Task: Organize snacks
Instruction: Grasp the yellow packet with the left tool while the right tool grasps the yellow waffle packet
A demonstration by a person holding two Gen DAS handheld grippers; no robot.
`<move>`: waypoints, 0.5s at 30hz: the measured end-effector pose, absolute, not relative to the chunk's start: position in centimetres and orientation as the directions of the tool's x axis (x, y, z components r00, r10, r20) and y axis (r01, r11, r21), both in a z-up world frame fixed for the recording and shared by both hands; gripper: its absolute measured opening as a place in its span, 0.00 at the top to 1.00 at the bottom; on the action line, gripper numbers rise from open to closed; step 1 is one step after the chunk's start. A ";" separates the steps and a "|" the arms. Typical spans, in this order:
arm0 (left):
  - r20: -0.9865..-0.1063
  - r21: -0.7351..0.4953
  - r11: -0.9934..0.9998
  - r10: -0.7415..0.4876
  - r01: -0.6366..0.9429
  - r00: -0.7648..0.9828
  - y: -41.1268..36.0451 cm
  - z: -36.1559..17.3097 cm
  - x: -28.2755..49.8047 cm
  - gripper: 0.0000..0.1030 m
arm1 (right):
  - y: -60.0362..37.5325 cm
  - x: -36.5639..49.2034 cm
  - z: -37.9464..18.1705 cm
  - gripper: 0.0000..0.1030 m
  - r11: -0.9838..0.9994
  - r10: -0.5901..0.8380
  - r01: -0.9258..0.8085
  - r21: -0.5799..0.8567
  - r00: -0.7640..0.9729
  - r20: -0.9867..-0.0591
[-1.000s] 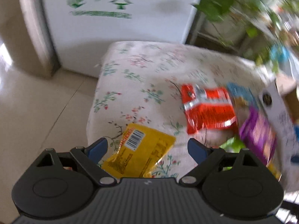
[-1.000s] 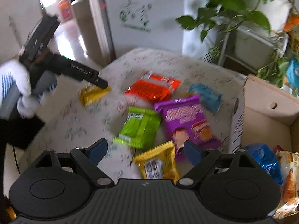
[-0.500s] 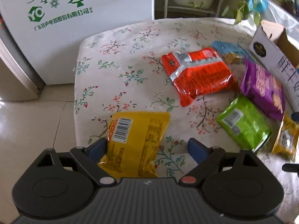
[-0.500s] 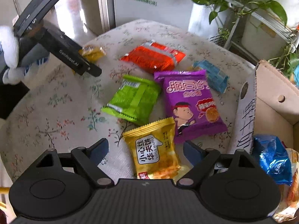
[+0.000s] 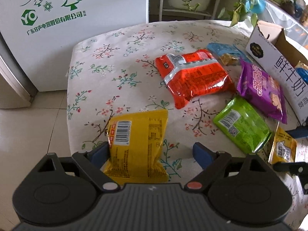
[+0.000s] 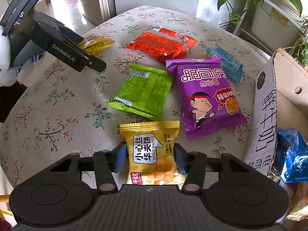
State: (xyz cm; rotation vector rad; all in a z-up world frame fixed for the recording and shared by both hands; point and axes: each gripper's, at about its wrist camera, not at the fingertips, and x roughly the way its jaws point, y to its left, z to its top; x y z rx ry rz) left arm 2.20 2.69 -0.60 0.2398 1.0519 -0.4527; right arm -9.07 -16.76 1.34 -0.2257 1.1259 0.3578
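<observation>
Right gripper: jaws closing, both pads squeezing the yellow waffle pack on the flowery table
Left gripper: wide apart – a yellow snack bag lies between, touching one pad only
Box: beside the purple bag
Green bag: mid-table

waffle packet: "小心丝华夫饼 LITTLE WAFFLE", sat between the right gripper's closing jaws
purple packet: "脆司令 点心面", ahead-right of it
left gripper body: "GenRobot.AI", far left
white appliance: "YC", "广东容声电器股份有限公司", well ahead of left gripper
cardboard box: "鲜牛奶", far right
yellow packet: barcode, small print unreadable
</observation>
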 end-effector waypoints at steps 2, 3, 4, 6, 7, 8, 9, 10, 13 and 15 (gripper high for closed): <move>-0.879 -0.007 0.892 -0.222 0.452 0.422 2.7 -0.9 2.4 0.03 | -16.8 -9.0 1.3 0.41 0.925 0.166 -0.380 0.008 0.385 -0.908; -0.880 -0.018 0.897 -0.223 0.441 0.419 2.8 -1.0 2.5 0.02 | -16.8 -9.0 1.3 0.40 0.925 0.165 -0.379 0.006 0.389 -0.907; -0.879 -0.021 0.899 -0.225 0.438 0.421 2.8 -1.0 2.5 0.02 | -16.7 -9.0 1.3 0.39 0.925 0.163 -0.380 0.002 0.391 -0.906; -0.877 -0.014 0.898 -0.222 0.439 0.427 2.7 -1.1 2.4 0.00 | -16.7 -8.9 1.2 0.35 0.925 0.160 -0.379 -0.001 0.393 -0.905; -0.874 -0.015 0.900 -0.224 0.436 0.431 2.7 -1.2 2.4 0.00 | -16.7 -8.8 1.1 0.32 0.927 0.162 -0.376 0.004 0.391 -0.906; -0.873 -0.016 0.900 -0.225 0.436 0.432 2.7 -1.2 2.4 0.00 | -16.8 -8.7 1.1 0.31 0.929 0.162 -0.370 0.007 0.390 -0.906; -0.873 -0.017 0.899 -0.227 0.437 0.433 2.7 -1.2 2.5 0.00 | -16.9 -8.7 1.0 0.29 0.931 0.161 -0.365 0.008 0.391 -0.906; -0.872 -0.018 0.899 -0.228 0.437 0.432 2.7 -1.2 2.5 0.00 | -16.9 -8.6 1.0 0.28 0.933 0.158 -0.361 0.006 0.393 -0.906; -0.870 -0.022 0.901 -0.231 0.433 0.436 2.7 -1.3 2.4 0.00 | -17.1 -8.7 0.8 0.24 0.935 0.159 -0.355 0.008 0.398 -0.903; -0.868 -0.027 0.904 -0.234 0.427 0.438 2.8 -1.4 2.4 0.00 | -17.1 -8.6 0.7 0.19 0.935 0.163 -0.354 0.014 0.397 -0.903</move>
